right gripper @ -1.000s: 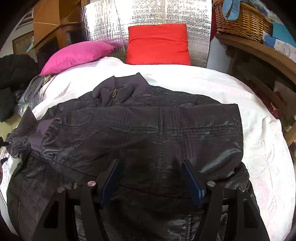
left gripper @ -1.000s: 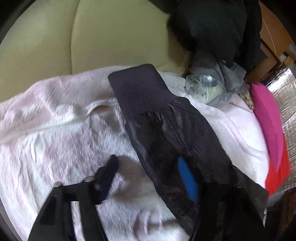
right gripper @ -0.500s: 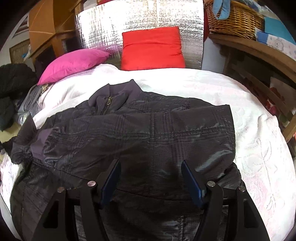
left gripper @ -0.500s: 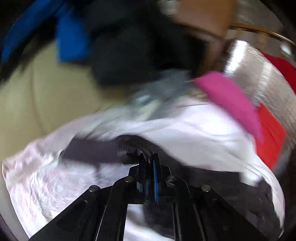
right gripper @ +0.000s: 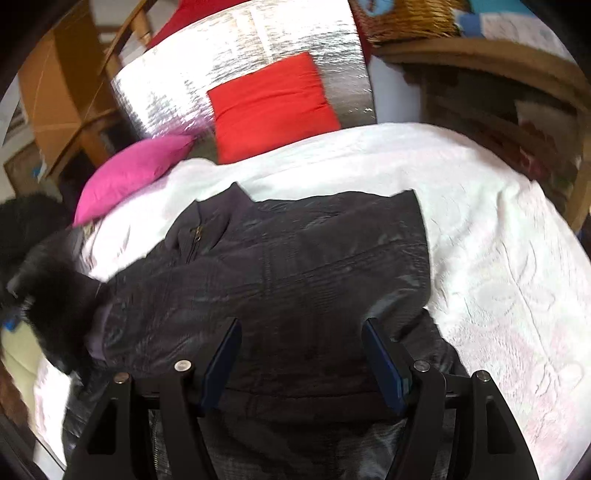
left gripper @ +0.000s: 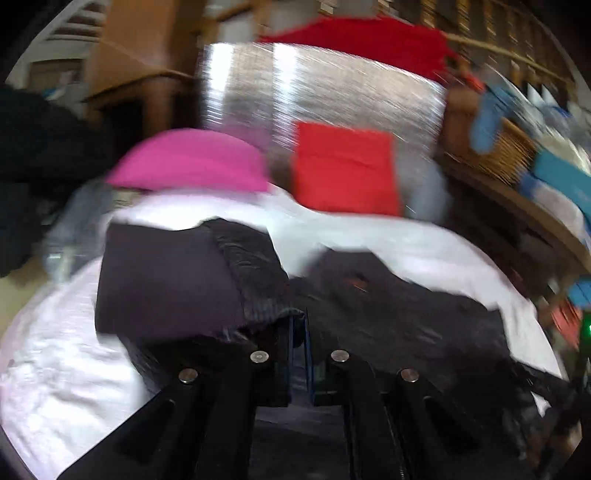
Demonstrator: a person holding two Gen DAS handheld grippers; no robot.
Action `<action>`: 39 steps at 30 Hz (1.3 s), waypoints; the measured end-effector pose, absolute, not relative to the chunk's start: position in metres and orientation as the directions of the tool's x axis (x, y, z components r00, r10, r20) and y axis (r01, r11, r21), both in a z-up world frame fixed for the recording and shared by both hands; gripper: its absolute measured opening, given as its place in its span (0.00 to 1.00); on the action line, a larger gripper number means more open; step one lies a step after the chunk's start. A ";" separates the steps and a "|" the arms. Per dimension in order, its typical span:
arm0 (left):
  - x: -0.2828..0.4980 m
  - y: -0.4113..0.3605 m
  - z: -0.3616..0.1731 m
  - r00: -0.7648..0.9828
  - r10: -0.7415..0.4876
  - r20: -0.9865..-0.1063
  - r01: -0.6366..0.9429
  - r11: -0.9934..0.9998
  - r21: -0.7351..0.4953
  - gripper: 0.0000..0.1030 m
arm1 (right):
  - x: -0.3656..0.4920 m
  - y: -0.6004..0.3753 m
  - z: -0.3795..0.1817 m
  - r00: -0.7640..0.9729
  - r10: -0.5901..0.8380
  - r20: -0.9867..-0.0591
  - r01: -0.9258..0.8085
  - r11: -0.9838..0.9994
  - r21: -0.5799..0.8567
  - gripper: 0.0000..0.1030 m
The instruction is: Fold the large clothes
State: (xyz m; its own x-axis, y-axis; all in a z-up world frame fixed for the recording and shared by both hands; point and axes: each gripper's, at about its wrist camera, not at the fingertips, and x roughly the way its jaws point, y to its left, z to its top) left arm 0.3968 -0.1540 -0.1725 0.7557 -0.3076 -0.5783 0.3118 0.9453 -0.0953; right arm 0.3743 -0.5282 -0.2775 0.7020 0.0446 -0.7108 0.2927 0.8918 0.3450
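Note:
A dark quilted jacket (right gripper: 295,266) lies spread on the white bedspread (right gripper: 498,258), collar toward the pillows. My right gripper (right gripper: 301,343) hovers open just above its lower body, nothing between the fingers. My left gripper (left gripper: 301,321) is shut on the jacket's sleeve (left gripper: 166,280). The ribbed cuff end is lifted off the bed and drapes to the left of the fingers. The rest of the jacket (left gripper: 406,317) lies ahead and to the right, blurred. In the right wrist view a dark blur (right gripper: 51,302) at the left edge covers the jacket's left side.
A pink pillow (right gripper: 129,177) and a red cushion (right gripper: 269,103) lean on a silver foil panel (right gripper: 240,55) at the bed's head. A wicker basket (right gripper: 410,18) sits on a wooden shelf to the right. Dark clothes (left gripper: 37,166) are piled at the left.
My left gripper closed on the sleeve, then lifted and swung it from the bed's left edge toward the jacket body. The right gripper tilted slightly and stays open.

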 end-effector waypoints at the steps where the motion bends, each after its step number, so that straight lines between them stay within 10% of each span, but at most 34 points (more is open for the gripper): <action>1: 0.394 -0.174 -0.180 0.726 -0.336 -0.600 0.354 0.931 -0.093 0.05 | 0.374 -0.533 -0.278 0.702 0.049 -0.710 0.301 0.884 0.358 0.69; 6: 0.380 -0.248 -0.218 0.531 -0.414 -0.739 0.529 0.844 -0.092 0.09 | 0.372 -0.562 -0.286 0.703 0.067 -0.708 0.354 0.830 0.431 0.69; 9: 0.374 -0.256 -0.224 0.478 -0.414 -0.775 0.557 0.825 -0.096 0.42 | 0.373 -0.568 -0.288 0.701 0.085 -0.708 0.357 0.817 0.452 0.69; 11: 0.368 -0.243 -0.209 0.517 -0.430 -0.740 0.547 0.831 -0.101 0.61 | 0.374 -0.570 -0.288 0.700 0.104 -0.707 0.355 0.808 0.471 0.69; 17: 0.357 -0.183 -0.152 0.638 -0.502 -0.583 0.505 0.845 -0.174 0.77 | 0.377 -0.565 -0.287 0.725 0.255 -0.640 0.270 0.749 0.605 0.77; 24: 0.411 -0.111 -0.189 0.705 -0.184 -0.685 0.155 0.982 -0.105 0.76 | 0.387 -0.568 -0.305 0.707 0.390 -0.590 0.258 0.634 0.729 0.81; 26: 0.421 -0.096 -0.202 0.685 -0.159 -0.711 0.106 0.987 -0.118 0.61 | 0.393 -0.574 -0.312 0.699 0.421 -0.577 0.267 0.596 0.758 0.81; 31: 0.424 -0.099 -0.217 0.649 -0.182 -0.739 0.132 0.983 -0.126 0.43 | 0.410 -0.566 -0.317 0.660 0.408 -0.631 0.278 0.647 0.710 0.81; 39: 0.428 -0.135 -0.257 0.537 -0.154 -0.829 0.243 0.970 -0.023 0.42 | 0.424 -0.537 -0.312 0.633 0.339 -0.696 0.231 0.775 0.588 0.67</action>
